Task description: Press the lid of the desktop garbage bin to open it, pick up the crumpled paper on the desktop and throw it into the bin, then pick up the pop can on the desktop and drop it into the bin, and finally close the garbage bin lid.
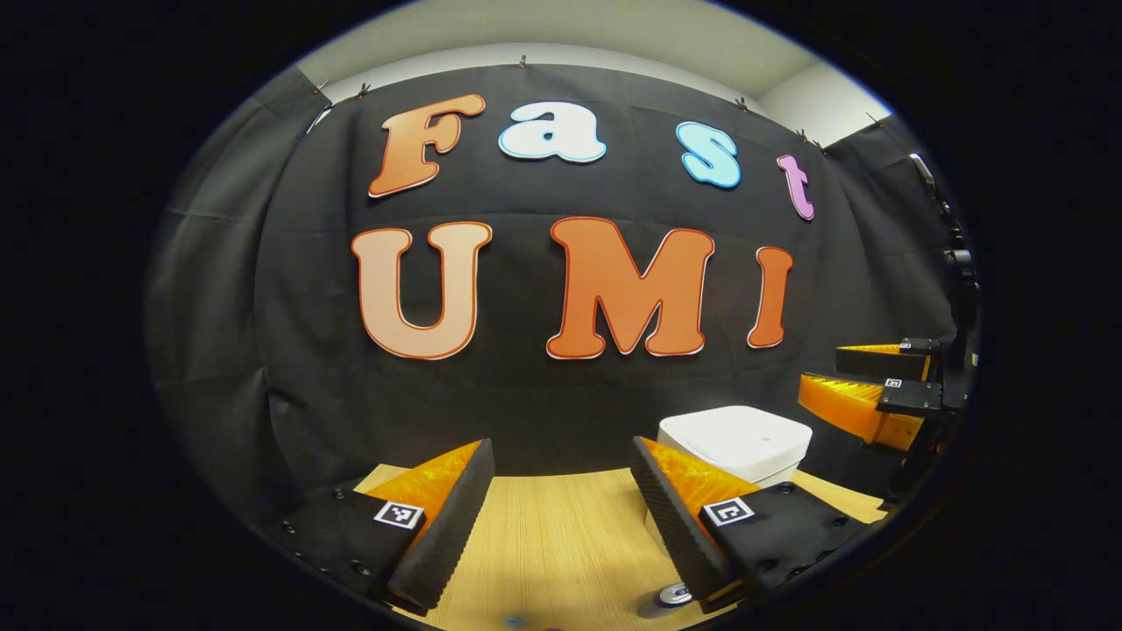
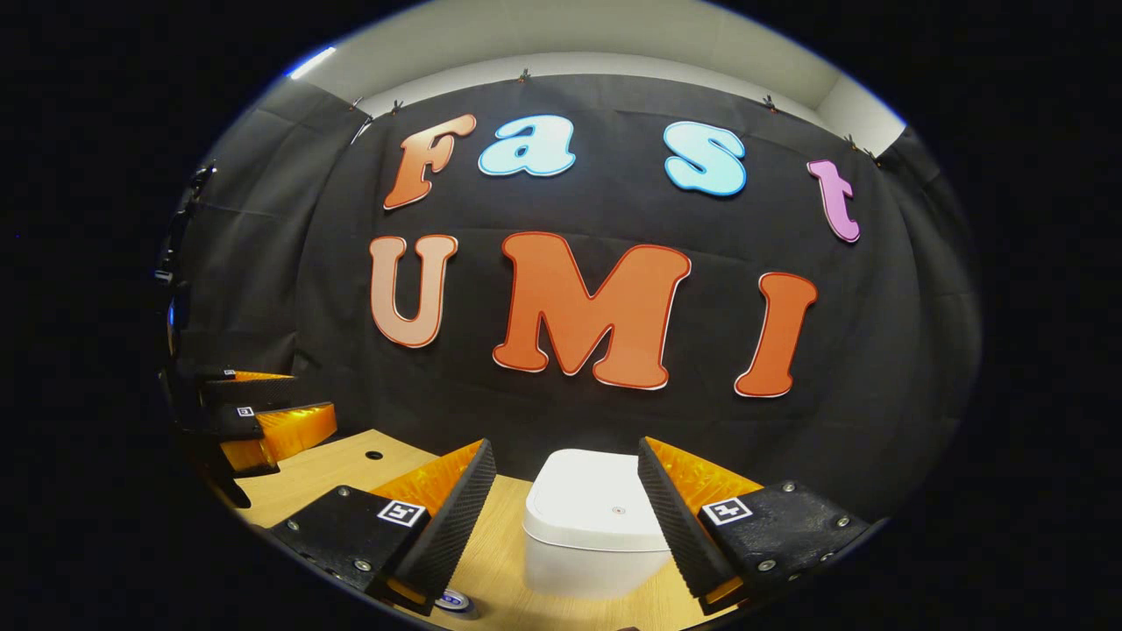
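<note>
Desktop (image 2: 351,464) hole beside left gripper (image 2: 289,407), right gripper view.

A light wooden tabletop (image 2: 517,561) carried a white, rounded-square plastic garbage bin (image 2: 596,526) with its lid down. A metal pop can (image 2: 453,601) stood near the bin, only its top visible. A small dark hole (image 2: 374,456) marked the tabletop's far left part.

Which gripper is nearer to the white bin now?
Right, likely. The right gripper faces the white bin, framed between its open fingers. The left gripper has the bin off to its right side.
</note>
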A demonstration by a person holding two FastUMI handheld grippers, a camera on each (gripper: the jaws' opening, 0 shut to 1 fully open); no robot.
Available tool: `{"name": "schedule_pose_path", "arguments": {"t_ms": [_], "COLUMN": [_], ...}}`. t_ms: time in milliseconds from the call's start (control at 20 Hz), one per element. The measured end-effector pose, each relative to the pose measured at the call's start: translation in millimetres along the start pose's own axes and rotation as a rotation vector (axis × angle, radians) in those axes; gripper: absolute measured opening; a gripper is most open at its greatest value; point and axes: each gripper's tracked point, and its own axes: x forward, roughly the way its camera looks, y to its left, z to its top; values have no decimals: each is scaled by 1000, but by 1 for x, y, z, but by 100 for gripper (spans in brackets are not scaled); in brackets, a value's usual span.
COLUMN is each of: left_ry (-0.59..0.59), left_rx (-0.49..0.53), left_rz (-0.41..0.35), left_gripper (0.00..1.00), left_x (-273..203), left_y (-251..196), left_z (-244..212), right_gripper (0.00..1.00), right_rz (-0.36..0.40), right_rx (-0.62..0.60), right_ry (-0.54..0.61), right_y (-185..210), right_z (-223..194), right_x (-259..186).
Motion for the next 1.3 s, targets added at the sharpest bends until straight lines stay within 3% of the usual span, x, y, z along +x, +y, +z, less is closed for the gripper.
{"name": "schedule_pose_path", "arguments": {"t_ms": [400, 550, 850, 1050, 1200, 1300], "left_ry": [3, 1, 12, 23, 28, 31], "left_rx": [-19, -14, -10, 4, 9, 5], "left_rz": [14, 17, 61, 101, 139, 163], "left_gripper": [100, 100, 100, 100, 100, 100], "left_x": [1, 1, -2, -6, -9, -10], "left_y": [2, 4, 13, 22, 30, 34], "left_z": [-1, 0, -3, -4, -5, -6], "right_gripper": [99, 92, 66, 40, 15, 6], "right_rz": [-5, -11, -22, -20, -31, -25], "right_rx": [-17, -20, -24, -25, 0, 35], "right_ry": [-2, 4, 40, 70, 93, 124], "right_y": [2, -4, -13, -19, -27, -30], "right_z": [4, 3, -6, -14, -19, -26], "right_x": [9, 15, 26, 36, 45, 50]}}
